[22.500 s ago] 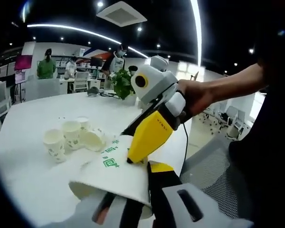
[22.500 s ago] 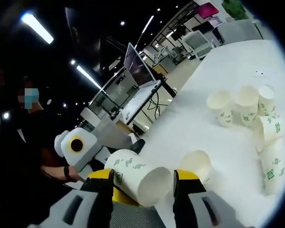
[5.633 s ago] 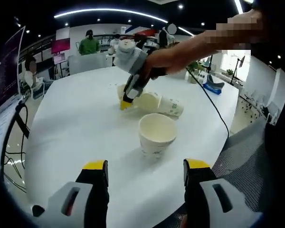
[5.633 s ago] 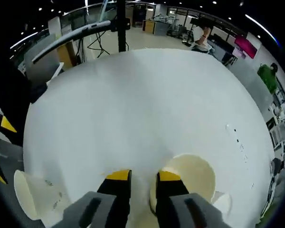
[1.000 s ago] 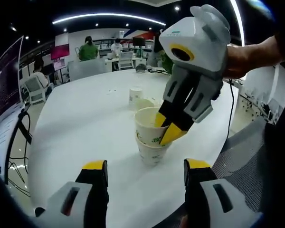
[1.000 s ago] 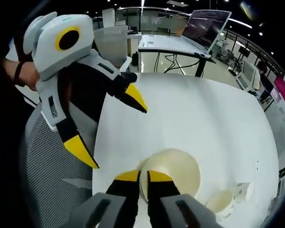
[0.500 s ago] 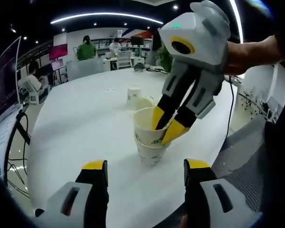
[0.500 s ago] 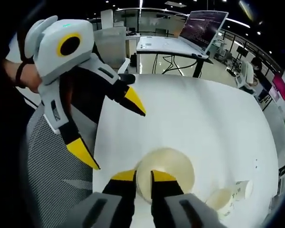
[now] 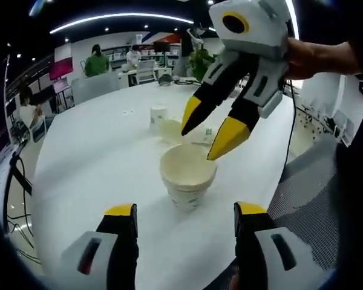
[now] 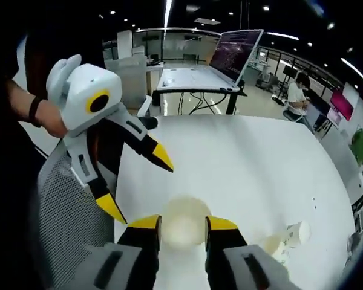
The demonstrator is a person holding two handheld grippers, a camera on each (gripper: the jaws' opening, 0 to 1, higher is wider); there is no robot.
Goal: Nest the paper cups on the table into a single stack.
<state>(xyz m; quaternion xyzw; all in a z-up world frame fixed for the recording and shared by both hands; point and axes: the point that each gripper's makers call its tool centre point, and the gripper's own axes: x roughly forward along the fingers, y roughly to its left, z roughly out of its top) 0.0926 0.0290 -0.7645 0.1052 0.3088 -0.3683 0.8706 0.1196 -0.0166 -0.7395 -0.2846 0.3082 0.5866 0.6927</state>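
Your right gripper hangs released above the nested white paper cup stack on the white round surface; your left gripper is spread apart nearby. Two more cups, perhaps three, lie beyond.

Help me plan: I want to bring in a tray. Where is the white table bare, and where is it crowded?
Bare: the white round table on the side of the nested paper cup stack away from the right gripper, and the wide stretch beyond it in the right gripper view. Crowded: behind the stack, where loose white paper cups cluster, and around it, between the right gripper and the open left gripper.
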